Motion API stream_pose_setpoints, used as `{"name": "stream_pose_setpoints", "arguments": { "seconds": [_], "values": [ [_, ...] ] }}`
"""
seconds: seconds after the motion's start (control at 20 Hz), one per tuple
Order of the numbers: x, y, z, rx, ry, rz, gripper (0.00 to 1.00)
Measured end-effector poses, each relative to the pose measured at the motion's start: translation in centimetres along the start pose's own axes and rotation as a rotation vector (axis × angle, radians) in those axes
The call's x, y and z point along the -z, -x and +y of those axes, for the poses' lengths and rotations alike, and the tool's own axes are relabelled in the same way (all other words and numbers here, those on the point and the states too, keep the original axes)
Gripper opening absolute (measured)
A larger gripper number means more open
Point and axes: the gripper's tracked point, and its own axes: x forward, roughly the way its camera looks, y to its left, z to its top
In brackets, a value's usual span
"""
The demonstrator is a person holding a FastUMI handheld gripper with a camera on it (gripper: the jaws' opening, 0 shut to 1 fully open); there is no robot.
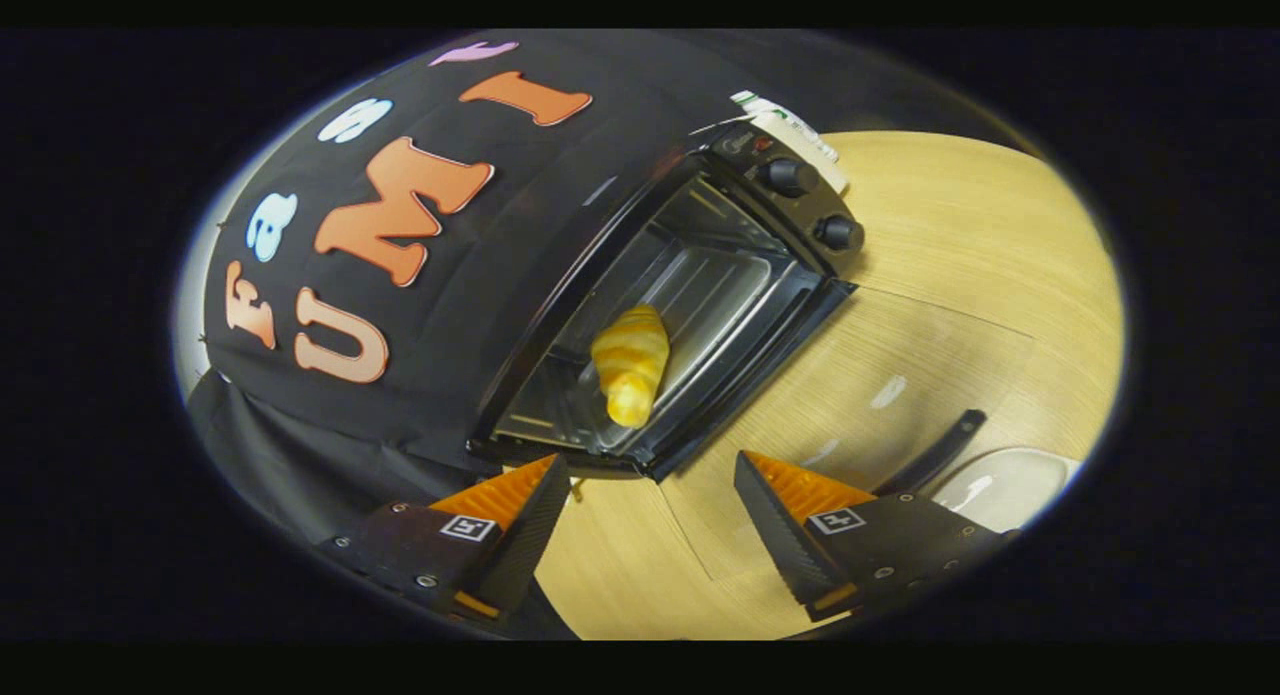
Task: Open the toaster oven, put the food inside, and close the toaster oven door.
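- Gripper view: tool (645, 515) spread wide, empty, held back over the bench (960, 275), short of the toaster oven (700, 275).
- Croissant (630, 363) lying inside the open cavity.
- Glass door (1000, 480) folded down flat, dark handle (935, 450) just beyond the right finger.
- Judged: food placed; closing remains. Next calls for getting under the door's edge and swinging it up shut.

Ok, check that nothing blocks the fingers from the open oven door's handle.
Nothing visible does. The open, empty fingers are just short of the door handle, beside the right one. The croissant lies inside the toaster oven; the white plate sits past the handle.
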Motion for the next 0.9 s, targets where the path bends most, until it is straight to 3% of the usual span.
{"name": "stream_pose_setpoints", "arguments": {
  "seconds": [0.35, 0.6, 0.9],
  "values": [
    [1.4, 5.5, -5.4, 0.158, 0.224, 0.014, 0.98],
    [2.1, 7.4, -8.8, 0.289, 0.472, 0.054, 0.99],
    [3.2, 6.3, -10.3, 0.325, 0.676, 0.125, 0.99]
  ]
}}
